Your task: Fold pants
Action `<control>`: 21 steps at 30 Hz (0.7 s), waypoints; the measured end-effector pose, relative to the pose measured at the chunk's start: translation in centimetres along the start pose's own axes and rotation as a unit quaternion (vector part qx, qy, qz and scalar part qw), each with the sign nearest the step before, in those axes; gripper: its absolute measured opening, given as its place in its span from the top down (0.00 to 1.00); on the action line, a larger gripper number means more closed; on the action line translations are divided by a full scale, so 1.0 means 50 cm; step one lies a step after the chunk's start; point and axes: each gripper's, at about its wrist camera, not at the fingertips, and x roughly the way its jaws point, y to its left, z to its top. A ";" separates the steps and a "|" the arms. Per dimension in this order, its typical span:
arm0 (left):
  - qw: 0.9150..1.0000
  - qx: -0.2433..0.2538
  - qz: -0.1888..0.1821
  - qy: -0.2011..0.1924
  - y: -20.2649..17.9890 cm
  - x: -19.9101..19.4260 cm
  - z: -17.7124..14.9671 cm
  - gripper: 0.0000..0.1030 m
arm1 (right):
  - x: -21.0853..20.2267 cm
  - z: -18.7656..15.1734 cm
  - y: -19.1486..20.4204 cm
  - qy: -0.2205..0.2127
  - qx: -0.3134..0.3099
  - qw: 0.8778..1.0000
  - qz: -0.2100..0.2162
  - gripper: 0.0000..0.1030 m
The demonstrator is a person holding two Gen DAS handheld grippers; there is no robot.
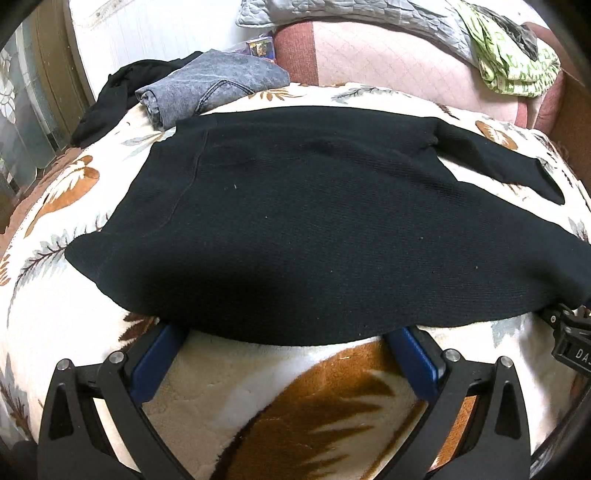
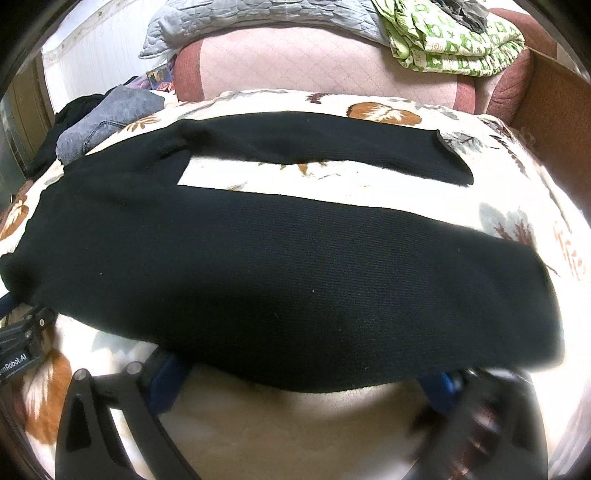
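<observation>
Black knit pants [image 1: 295, 221] lie spread flat on a leaf-patterned blanket [image 1: 55, 314], waist to the left, two legs running right. In the right wrist view the pants [image 2: 277, 277] show both legs with a gap of blanket between them. My left gripper [image 1: 288, 339] is open, its blue-padded fingers [image 1: 159, 354] wide apart with their tips under the near hem of the pants. My right gripper [image 2: 306, 384] is open at the near edge of the near leg, its tips hidden under the cloth and its right finger blurred. The right gripper also shows at the left wrist view's right edge [image 1: 569, 332].
Folded grey jeans [image 1: 207, 88] and a black garment [image 1: 110, 96] lie at the far left of the bed. A pink quilted headboard cushion [image 2: 314, 59], a grey quilt [image 2: 240, 22] and a green patterned cloth [image 2: 454, 40] sit behind. A wooden panel [image 2: 554, 122] stands at right.
</observation>
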 end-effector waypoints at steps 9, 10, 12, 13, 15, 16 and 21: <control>0.999 -0.009 -0.019 -0.041 0.032 -0.094 0.004 0.00 | -0.062 0.016 0.018 -0.005 -0.016 0.999 0.032 0.00; 0.998 -0.016 -0.024 -0.047 0.038 -0.106 0.004 0.00 | -0.071 0.017 0.025 -0.001 -0.019 0.999 0.037 0.00; 0.999 -0.016 -0.023 -0.036 0.046 -0.120 0.014 0.00 | -0.093 0.017 0.033 -0.006 -0.013 0.999 0.035 0.00; 0.999 -0.012 -0.017 -0.034 0.046 -0.126 0.019 0.00 | -0.109 0.018 0.037 -0.018 -0.008 0.999 0.038 0.00; 0.999 -0.013 -0.014 -0.029 0.051 -0.138 0.027 0.00 | -0.125 0.028 0.037 0.000 0.001 0.999 0.049 0.00; 0.999 -0.016 -0.015 -0.033 0.054 -0.144 0.028 0.00 | -0.135 0.031 0.040 -0.002 0.003 0.998 0.055 0.00; 0.998 -0.033 -0.031 -0.045 0.067 -0.159 0.031 0.00 | -0.153 0.060 0.042 0.048 -0.005 0.997 0.067 0.00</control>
